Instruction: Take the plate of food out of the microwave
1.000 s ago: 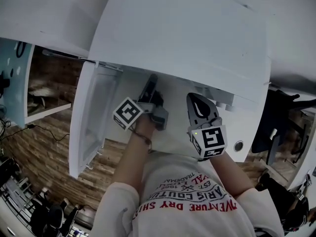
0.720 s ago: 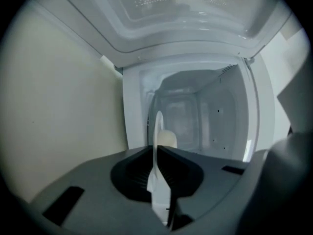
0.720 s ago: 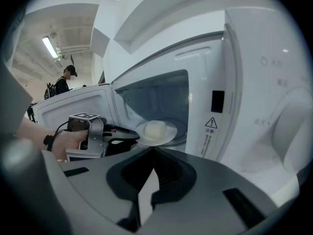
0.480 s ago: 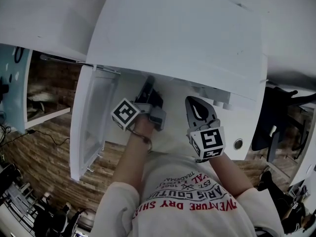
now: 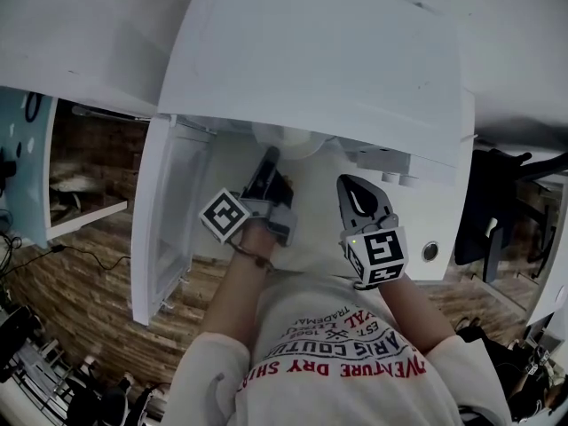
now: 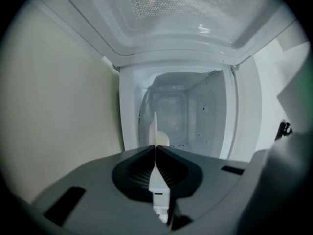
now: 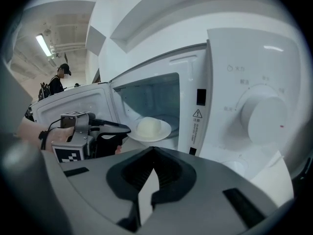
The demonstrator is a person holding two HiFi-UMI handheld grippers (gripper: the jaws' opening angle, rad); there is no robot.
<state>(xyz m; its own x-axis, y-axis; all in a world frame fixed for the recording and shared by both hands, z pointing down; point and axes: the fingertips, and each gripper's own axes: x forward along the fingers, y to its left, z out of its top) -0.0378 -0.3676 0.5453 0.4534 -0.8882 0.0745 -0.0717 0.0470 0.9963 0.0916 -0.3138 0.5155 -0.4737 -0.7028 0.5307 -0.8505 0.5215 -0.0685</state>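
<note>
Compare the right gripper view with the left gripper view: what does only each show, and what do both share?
Only the right gripper view shows the control dial, the warning label and the left tongs from outside, shut on the plate rim. Only the left gripper view shows that plate edge-on between its own tongs. Both show the plate, the pale food on it and the white microwave cavity.

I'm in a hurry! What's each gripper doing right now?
Left gripper: closed on the rim of the plate.
Right gripper: closed, holding nothing.
</note>
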